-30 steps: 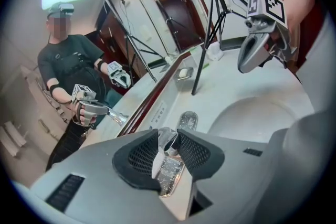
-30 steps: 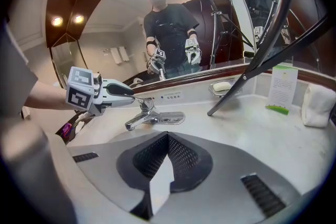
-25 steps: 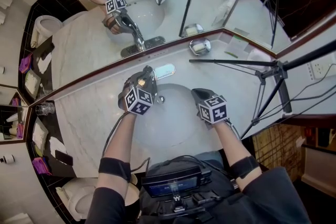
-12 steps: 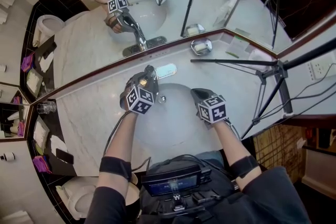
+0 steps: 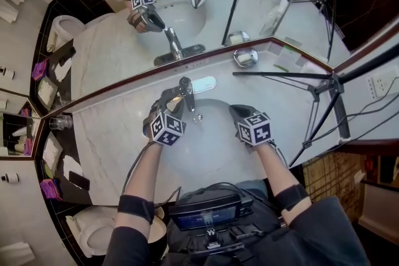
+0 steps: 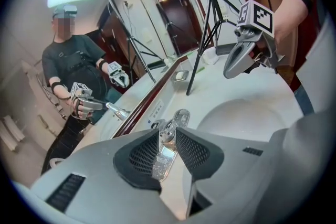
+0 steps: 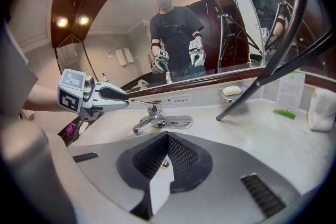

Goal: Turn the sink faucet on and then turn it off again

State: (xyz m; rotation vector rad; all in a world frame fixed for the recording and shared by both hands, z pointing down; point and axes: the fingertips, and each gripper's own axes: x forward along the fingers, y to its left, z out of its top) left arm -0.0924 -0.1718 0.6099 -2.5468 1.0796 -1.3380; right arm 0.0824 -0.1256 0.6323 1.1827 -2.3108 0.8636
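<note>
The chrome faucet (image 5: 186,94) stands behind the white sink basin (image 5: 215,145). My left gripper (image 5: 176,95) reaches it from the left and is shut on its lever (image 6: 167,150), which lies between the two dark pads. In the right gripper view the left gripper (image 7: 122,96) holds the lever's tip, left of the faucet body (image 7: 157,121). I cannot make out any running water. My right gripper (image 5: 234,111) hovers over the basin's right side, shut and holding nothing. Its jaws (image 7: 167,140) meet in front of the drain.
A mirror runs along the back of the marble counter (image 5: 112,140). A soap dish (image 5: 245,58) and a card (image 5: 288,58) sit at the back right. A black tripod (image 5: 315,87) leans over the counter's right part. A glass (image 5: 55,124) stands far left, a toilet (image 5: 93,235) below it.
My left gripper has shifted a little back and up with the lever still between its pads. The head view has tilted slightly. The right gripper has stayed in place.
</note>
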